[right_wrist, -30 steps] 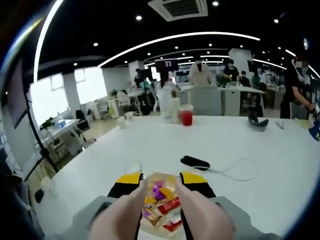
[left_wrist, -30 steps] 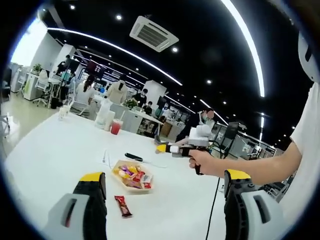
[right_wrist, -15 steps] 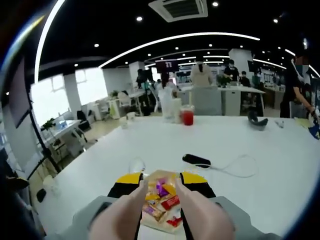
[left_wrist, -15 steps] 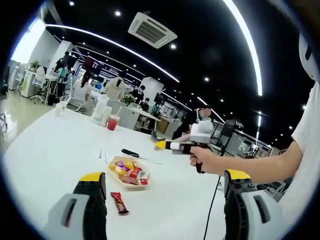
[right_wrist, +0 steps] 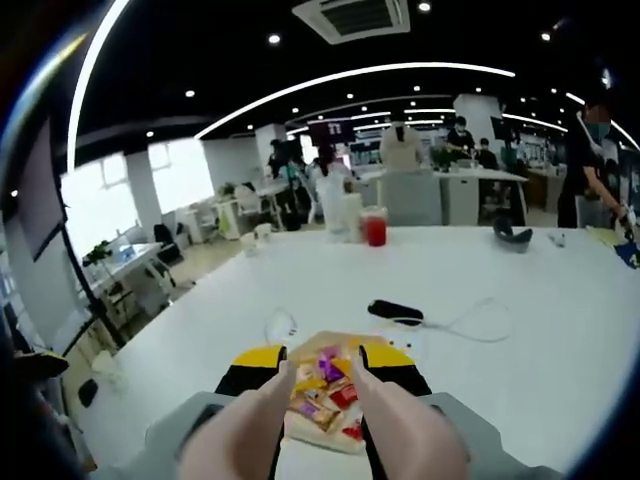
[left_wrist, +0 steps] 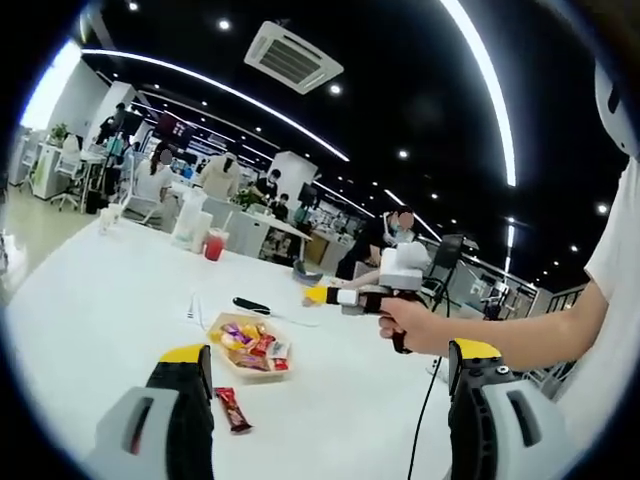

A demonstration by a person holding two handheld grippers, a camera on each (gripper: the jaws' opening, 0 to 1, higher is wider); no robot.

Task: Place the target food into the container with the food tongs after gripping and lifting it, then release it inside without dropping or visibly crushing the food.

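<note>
Snack bar (left_wrist: pixel 232 410) in a dark red wrapper lay flat on the white table (left_wrist: pixel 90 300), nearest my left gripper (left_wrist: pixel 325 385), just beyond its left jaw and apart from it. My left jaws stood spread wide, with nothing between them.

Past the bar, a little farther and to the right, sat one shallow tan tray (left_wrist: pixel 218 352), heaped with small sweets (left_wrist: pixel 246 343) in purple, red, orange and white wrappers. In the right gripper view the same tray (right_wrist: pixel 302 430) lay just beyond my right gripper (right_wrist: pixel 322 362), whose two pale tongs (right_wrist: pixel 262 410) stood slightly apart over it, pinching nothing I could make out.

Since a second before, the tray and bar had slid toward the left in the left gripper view as my hand turned; on the table they kept their places. My right gripper (left_wrist: pixel 322 295) had stayed raised over the far side of the tray.

Farther off lay one black device (right_wrist: pixel 394 311) with a white cable (right_wrist: pixel 470 325), and at the far edge one red drink cup (right_wrist: pixel 375 229).
</note>
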